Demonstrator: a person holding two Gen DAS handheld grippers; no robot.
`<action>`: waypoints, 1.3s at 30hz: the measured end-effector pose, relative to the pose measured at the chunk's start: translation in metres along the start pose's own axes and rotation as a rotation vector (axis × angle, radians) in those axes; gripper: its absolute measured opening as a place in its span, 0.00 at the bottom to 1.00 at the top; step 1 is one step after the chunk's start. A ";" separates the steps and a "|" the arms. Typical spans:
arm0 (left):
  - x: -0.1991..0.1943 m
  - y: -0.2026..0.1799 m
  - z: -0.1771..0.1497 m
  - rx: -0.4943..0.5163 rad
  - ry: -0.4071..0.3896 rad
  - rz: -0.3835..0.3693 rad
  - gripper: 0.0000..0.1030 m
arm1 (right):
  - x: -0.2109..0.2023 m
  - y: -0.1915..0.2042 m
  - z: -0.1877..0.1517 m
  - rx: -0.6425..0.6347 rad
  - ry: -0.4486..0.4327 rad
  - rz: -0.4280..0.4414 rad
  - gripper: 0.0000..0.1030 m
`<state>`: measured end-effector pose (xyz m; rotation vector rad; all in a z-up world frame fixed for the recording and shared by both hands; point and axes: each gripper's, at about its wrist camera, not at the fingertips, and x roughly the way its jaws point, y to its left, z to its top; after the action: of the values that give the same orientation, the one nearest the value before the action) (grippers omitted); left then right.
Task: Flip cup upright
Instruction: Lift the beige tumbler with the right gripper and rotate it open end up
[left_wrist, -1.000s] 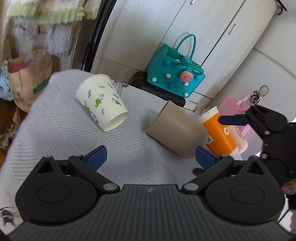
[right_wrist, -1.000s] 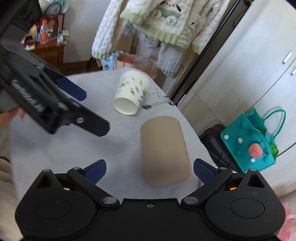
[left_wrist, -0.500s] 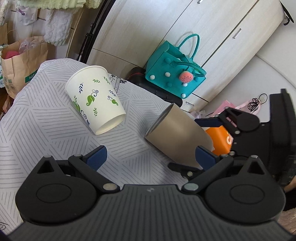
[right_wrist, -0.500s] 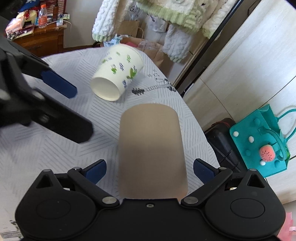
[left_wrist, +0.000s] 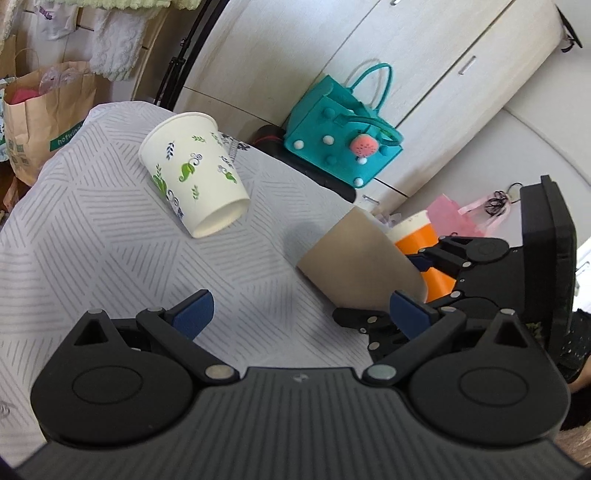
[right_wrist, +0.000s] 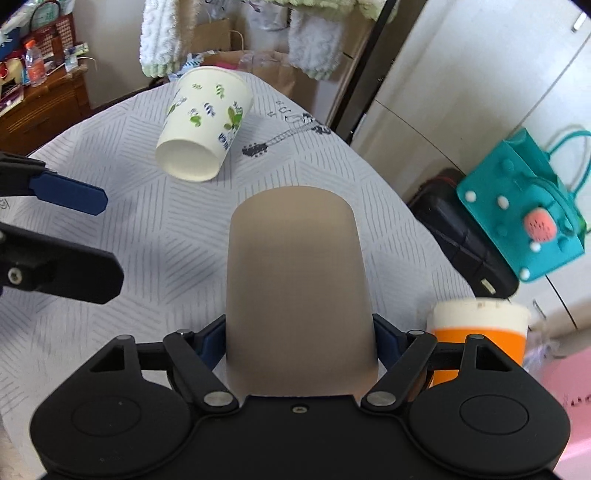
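Observation:
A plain brown paper cup lies on its side on the striped tablecloth. My right gripper is shut on it near its wide end, with its blue pads against both sides. The cup also shows in the left wrist view, with the right gripper around it. A white cup with green leaf prints lies on its side farther back; it also shows in the right wrist view. My left gripper is open and empty above the cloth.
An orange cup with a white lid stands upright right of the brown cup. A teal bag and a dark case sit on the floor beyond the table edge. A paper bag stands at the far left.
My right gripper has moved forward around the brown cup and shut on it. The left gripper has drifted slightly; both cups still lie on their sides.

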<state>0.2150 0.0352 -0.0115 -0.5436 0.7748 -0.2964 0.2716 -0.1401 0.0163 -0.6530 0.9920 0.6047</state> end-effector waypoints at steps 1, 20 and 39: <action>-0.003 -0.001 -0.002 0.002 0.002 -0.010 1.00 | -0.002 0.002 -0.001 0.007 0.004 -0.002 0.80; -0.037 -0.014 -0.041 0.042 0.053 -0.064 1.00 | -0.047 0.043 -0.049 0.106 0.018 -0.004 0.80; 0.003 -0.039 -0.060 -0.037 0.171 -0.161 1.00 | -0.069 0.039 -0.075 0.038 -0.087 0.061 0.83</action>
<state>0.1707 -0.0192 -0.0267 -0.6227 0.9047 -0.4832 0.1727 -0.1807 0.0395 -0.5596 0.9423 0.6614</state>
